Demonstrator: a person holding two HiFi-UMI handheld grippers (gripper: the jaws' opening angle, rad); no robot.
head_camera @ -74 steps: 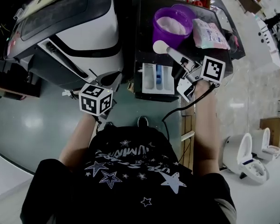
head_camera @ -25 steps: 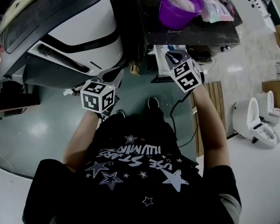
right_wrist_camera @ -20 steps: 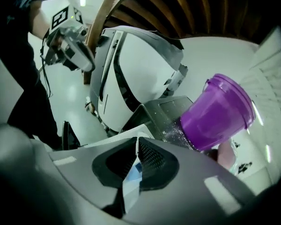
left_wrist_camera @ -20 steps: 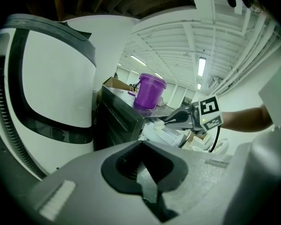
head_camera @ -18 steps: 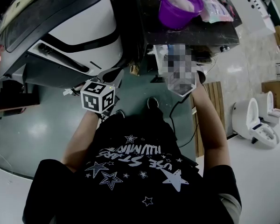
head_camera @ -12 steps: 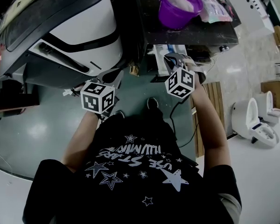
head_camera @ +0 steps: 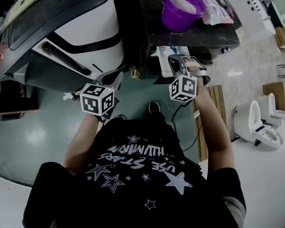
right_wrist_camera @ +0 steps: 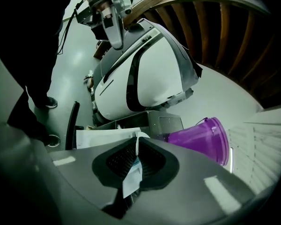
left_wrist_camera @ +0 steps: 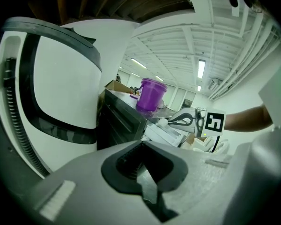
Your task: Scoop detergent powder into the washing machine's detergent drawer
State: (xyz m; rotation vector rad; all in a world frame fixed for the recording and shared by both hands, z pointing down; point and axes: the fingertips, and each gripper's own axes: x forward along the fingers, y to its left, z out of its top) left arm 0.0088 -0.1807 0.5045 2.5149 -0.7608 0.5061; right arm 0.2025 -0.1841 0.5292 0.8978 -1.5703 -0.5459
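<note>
The white detergent drawer [head_camera: 167,54] sticks out from a black cabinet beside the white washing machine [head_camera: 76,27]. My right gripper [head_camera: 179,62] hangs right over the drawer, shut on the thin white handle of the scoop [right_wrist_camera: 132,168]. From the left gripper view the scoop's bowl [left_wrist_camera: 162,122] sits just above the drawer [left_wrist_camera: 165,133]. A purple bucket [head_camera: 179,7] of white powder stands on the cabinet top behind. My left gripper [head_camera: 111,78] is shut and holds nothing, low in front of the washing machine and apart from the drawer.
A pink-printed bag [head_camera: 217,11] lies right of the bucket on the black cabinet top [head_camera: 199,32]. A wooden board [head_camera: 213,101], white toilets [head_camera: 251,123] and a cardboard box [head_camera: 274,87] stand at the right. A shoe [head_camera: 154,107] rests on the grey floor.
The right gripper has carried the scoop from beside the bucket down to the drawer, and it has turned over it in the last second. The left gripper has barely moved.
</note>
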